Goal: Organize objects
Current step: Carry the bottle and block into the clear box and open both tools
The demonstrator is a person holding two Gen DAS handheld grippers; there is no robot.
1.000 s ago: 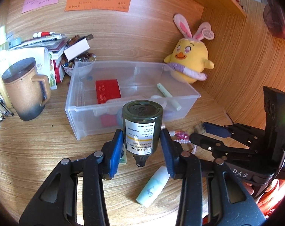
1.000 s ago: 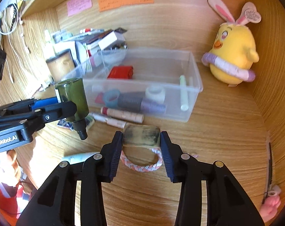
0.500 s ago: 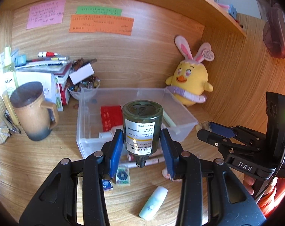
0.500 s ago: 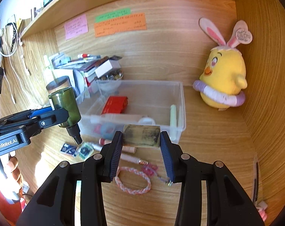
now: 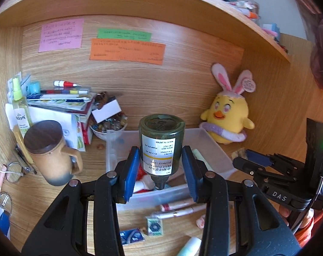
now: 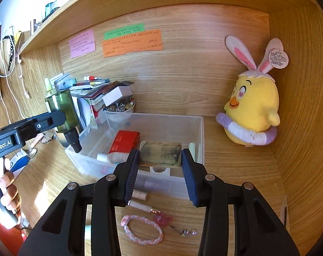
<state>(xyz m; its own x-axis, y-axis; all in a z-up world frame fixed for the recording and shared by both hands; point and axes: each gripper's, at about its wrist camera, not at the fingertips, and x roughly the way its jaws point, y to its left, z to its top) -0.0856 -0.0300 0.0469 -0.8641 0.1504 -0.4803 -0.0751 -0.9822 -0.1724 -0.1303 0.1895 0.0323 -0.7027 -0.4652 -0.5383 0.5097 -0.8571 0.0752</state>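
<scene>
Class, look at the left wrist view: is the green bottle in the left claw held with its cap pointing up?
No: the green bottle sits between the left claw pads upside down, its black nozzle pointing down.

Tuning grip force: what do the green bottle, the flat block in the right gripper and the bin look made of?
Green bottle: translucent, glossy, likely PET plastic per its label. Flat block: yellowish, smudged, semi-gloss; material unclear. Bin: clear, slightly frosted plastic; contents show through its walls.
</scene>
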